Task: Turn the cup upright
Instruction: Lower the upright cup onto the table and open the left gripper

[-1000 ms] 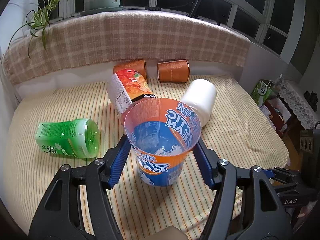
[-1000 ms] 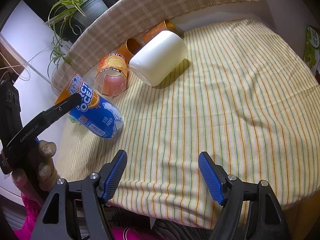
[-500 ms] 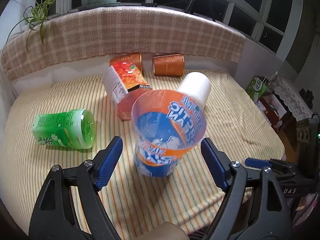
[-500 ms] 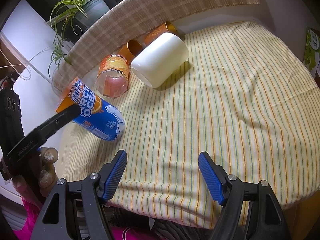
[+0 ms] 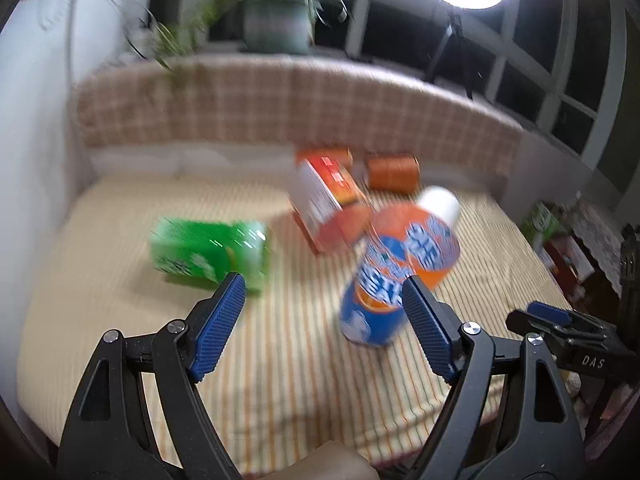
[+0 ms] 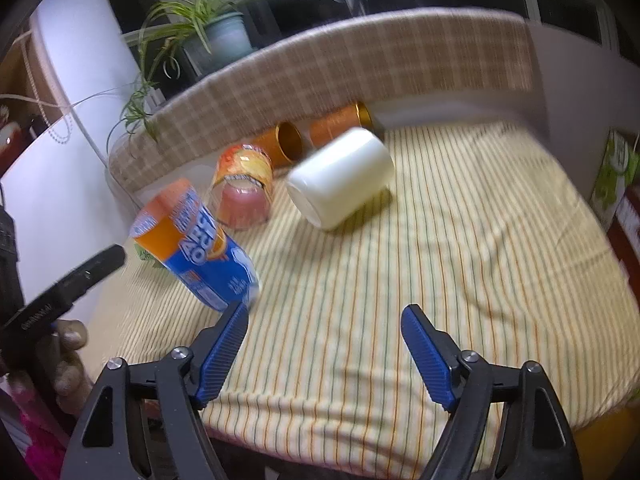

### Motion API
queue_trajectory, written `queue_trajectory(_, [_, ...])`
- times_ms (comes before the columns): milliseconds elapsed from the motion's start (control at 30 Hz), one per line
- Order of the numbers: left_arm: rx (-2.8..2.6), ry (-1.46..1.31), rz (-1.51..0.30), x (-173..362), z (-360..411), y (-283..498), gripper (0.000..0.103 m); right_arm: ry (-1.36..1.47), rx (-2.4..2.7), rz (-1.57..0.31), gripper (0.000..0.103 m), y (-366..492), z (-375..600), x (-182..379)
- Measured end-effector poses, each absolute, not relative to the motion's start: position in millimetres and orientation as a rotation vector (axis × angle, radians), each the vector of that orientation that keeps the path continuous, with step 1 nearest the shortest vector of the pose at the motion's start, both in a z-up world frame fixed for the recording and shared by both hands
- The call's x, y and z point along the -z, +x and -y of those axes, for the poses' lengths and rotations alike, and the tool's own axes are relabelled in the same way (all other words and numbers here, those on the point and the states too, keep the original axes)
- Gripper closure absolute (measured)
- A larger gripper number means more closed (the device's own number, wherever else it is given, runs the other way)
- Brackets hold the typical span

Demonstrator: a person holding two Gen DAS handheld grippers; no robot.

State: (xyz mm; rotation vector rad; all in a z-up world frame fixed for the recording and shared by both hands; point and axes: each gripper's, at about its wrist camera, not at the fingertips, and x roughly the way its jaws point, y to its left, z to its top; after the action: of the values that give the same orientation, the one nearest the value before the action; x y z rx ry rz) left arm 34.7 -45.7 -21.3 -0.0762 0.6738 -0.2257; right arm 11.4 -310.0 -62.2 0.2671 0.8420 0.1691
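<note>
gaping left gripper (image 5: 322, 318), cup (image 5: 396, 276) free

Left gripper (image 5: 323, 311) jaws spread wide, empty; right gripper (image 6: 325, 344) likewise, low over surface

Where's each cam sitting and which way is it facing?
Left wrist: on the left gripper, facing across the striped table toward the windows; open jaws show, blue-orange cup ahead.
Right wrist: on the right gripper, facing the same table from the right; open jaws show.
Shared: that cup, the white cup.
</note>
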Motion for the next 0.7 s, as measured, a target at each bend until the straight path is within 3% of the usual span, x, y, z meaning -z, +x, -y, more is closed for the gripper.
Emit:
queue_trajectory(67, [0.191, -0.075, -0.609, 12.3, 42.0, 26.1, 0.006, 0.239, -0.162, -0.805, 0.018, 9.9, 305.2, 55.1])
queue_trajectory(133, [0.165, -0.073, -0.549, 4.4, 39.1, 17.5, 0.002, 0.217, -0.154, -0.774, 0.016, 8.1, 301.1, 49.2])
queue_trajectory(333, [0.141, -0.069, -0.485, -7.3, 36.8, 5.7, 0.001, 0.148, -0.124, -0.688, 0.012, 3.4, 286.9, 34.0])
queue_trajectory(400, [0.134, -0.061, -0.476, -8.9, 37.3, 2.9, 0.001, 0.140, -0.117, -0.666, 0.000, 2.0, 284.0, 30.6])
queue_trajectory(700, [0.114, -0.047, -0.450, -12.8, 37.8, -8.1, 0.001, 0.138, -0.106, -0.635, 0.000, -1.4, 282.2, 25.6])
